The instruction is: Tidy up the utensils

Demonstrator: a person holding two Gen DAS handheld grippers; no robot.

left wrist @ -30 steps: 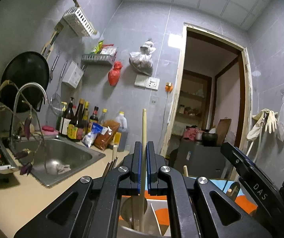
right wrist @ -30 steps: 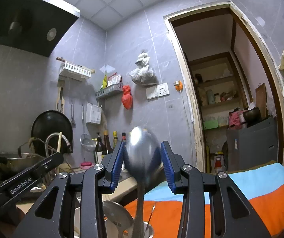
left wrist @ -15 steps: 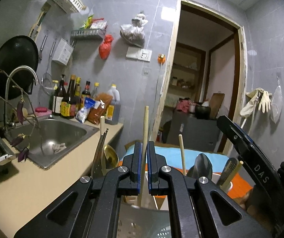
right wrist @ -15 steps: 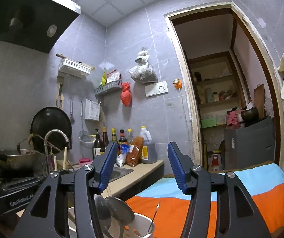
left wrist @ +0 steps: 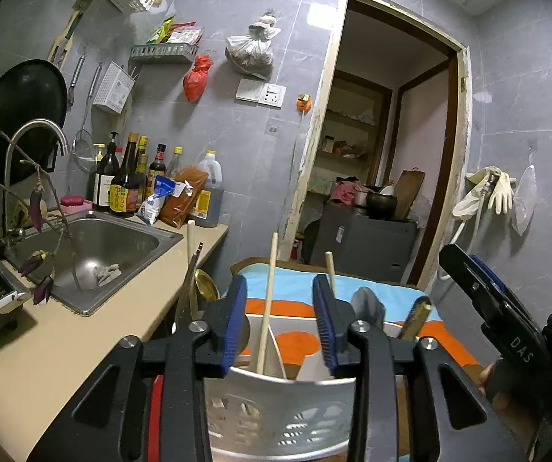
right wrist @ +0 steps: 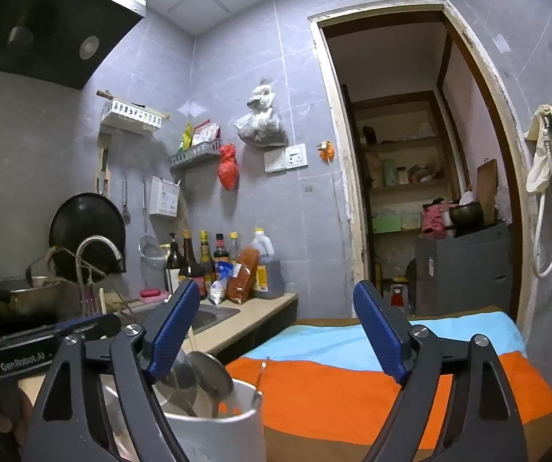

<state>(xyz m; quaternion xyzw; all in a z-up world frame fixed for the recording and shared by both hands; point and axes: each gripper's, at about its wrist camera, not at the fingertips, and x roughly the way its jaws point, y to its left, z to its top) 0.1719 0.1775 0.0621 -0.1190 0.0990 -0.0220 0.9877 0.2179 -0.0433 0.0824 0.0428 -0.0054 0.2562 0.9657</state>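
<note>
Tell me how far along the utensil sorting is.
Looks nearly done: a wooden chopstick stands in the white slotted holder, spoons sit in the white cup. Both the left gripper and right gripper are open, holding nothing. No loose utensils are visible.

A beige table [left wrist: 56,342] runs along the wall, with a steel sink [left wrist: 94,254] set into it. At its far end stand dark sauce bottles [left wrist: 123,181], a plastic jug [left wrist: 209,196] and snack bags [left wrist: 177,202], close together. A pink soap dish [left wrist: 72,202] sits behind the sink. Just beside the table lies a surface under an orange and blue striped cloth [right wrist: 353,381], carrying a white utensil cup [right wrist: 214,429] and a perforated holder [left wrist: 279,412].
</note>
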